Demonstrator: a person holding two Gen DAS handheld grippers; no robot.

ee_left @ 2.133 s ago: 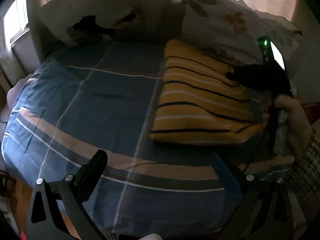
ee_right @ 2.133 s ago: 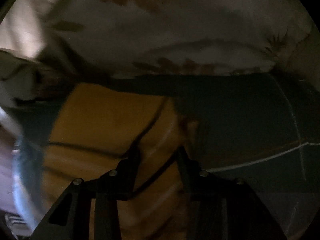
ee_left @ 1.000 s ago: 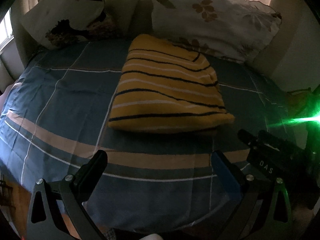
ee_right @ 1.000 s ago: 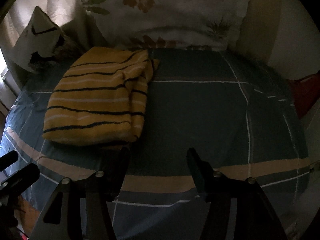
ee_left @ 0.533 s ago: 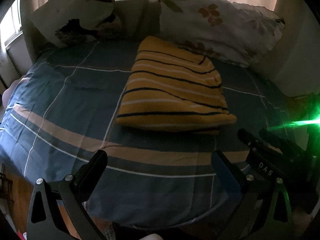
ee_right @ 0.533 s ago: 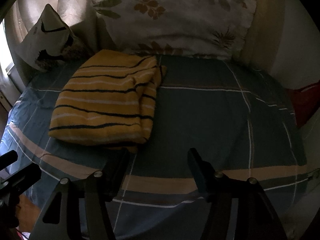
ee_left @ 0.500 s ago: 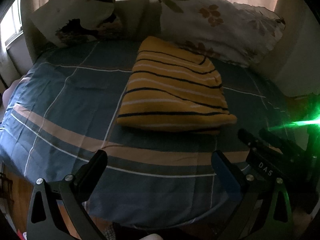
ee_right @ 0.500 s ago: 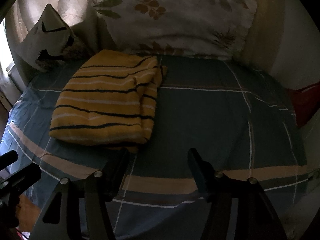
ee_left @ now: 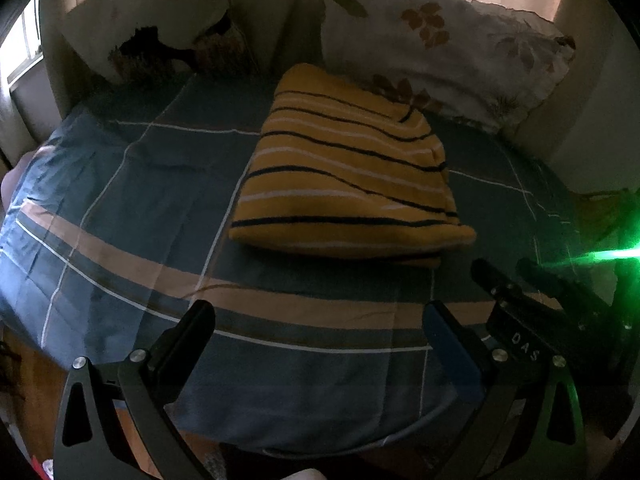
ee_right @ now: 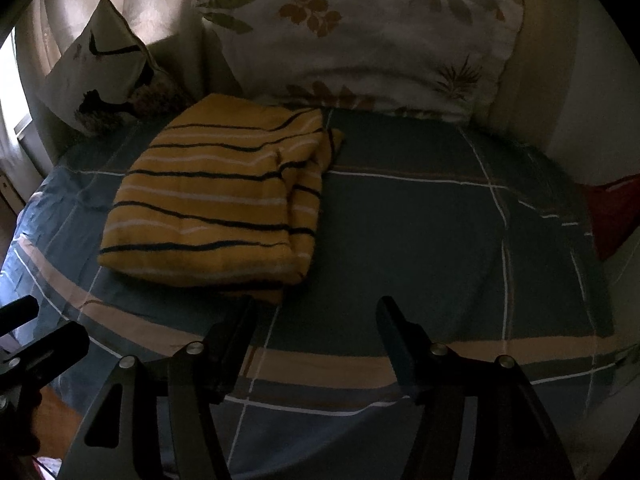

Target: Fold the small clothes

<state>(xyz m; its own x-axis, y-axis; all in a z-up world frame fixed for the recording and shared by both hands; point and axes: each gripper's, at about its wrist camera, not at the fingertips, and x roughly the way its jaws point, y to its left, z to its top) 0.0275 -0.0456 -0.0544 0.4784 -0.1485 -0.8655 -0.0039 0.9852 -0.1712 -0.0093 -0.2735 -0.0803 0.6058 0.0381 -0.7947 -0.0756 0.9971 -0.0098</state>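
Note:
A yellow garment with black and white stripes (ee_left: 348, 176) lies folded into a rectangle on the blue plaid bedsheet (ee_left: 132, 200). It also shows in the right wrist view (ee_right: 224, 200), at the left of the bed. My left gripper (ee_left: 316, 316) is open and empty, held back near the bed's front edge. My right gripper (ee_right: 316, 312) is open and empty, held just in front of the garment's near right corner. The right gripper also shows at the lower right of the left wrist view (ee_left: 532, 288).
A floral pillow (ee_right: 368, 40) and a smaller patterned pillow (ee_right: 104, 76) stand against the headboard behind the garment. A red object (ee_right: 612, 208) lies at the bed's right edge. The bedsheet (ee_right: 420, 220) stretches to the right of the garment.
About two seconds ago my right gripper was down on the garment. Both grippers have since pulled back to the front edge. In the last half second almost nothing moved.

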